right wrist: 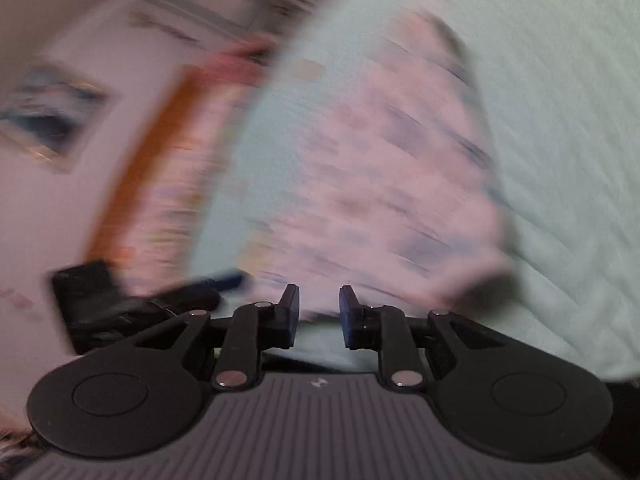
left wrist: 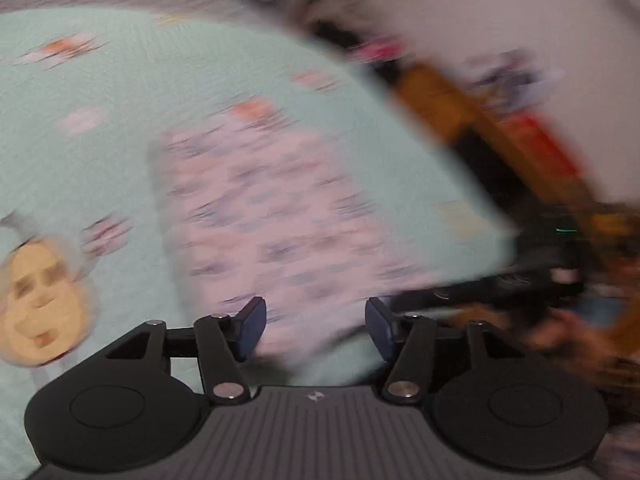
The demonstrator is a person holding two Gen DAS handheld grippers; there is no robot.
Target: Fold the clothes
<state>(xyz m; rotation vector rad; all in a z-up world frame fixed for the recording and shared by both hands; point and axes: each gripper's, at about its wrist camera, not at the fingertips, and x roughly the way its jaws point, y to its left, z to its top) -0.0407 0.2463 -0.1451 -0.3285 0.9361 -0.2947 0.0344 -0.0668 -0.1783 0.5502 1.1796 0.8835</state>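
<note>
A pink patterned garment (left wrist: 276, 216) is seen lying flat on a pale green bedsheet (left wrist: 100, 152), both heavily blurred. The left gripper (left wrist: 315, 330) is held above its near edge, fingers well apart with nothing between them. The right gripper (right wrist: 319, 316) is poised over the same garment, fingers narrowly apart and unoccupied.

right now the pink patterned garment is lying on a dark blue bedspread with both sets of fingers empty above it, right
Not quite: the bedspread is pale mint green, not dark blue, as the left wrist view shows. The pink patterned garment does lie on it, and the left gripper and right gripper both hold nothing between their fingers.
</note>
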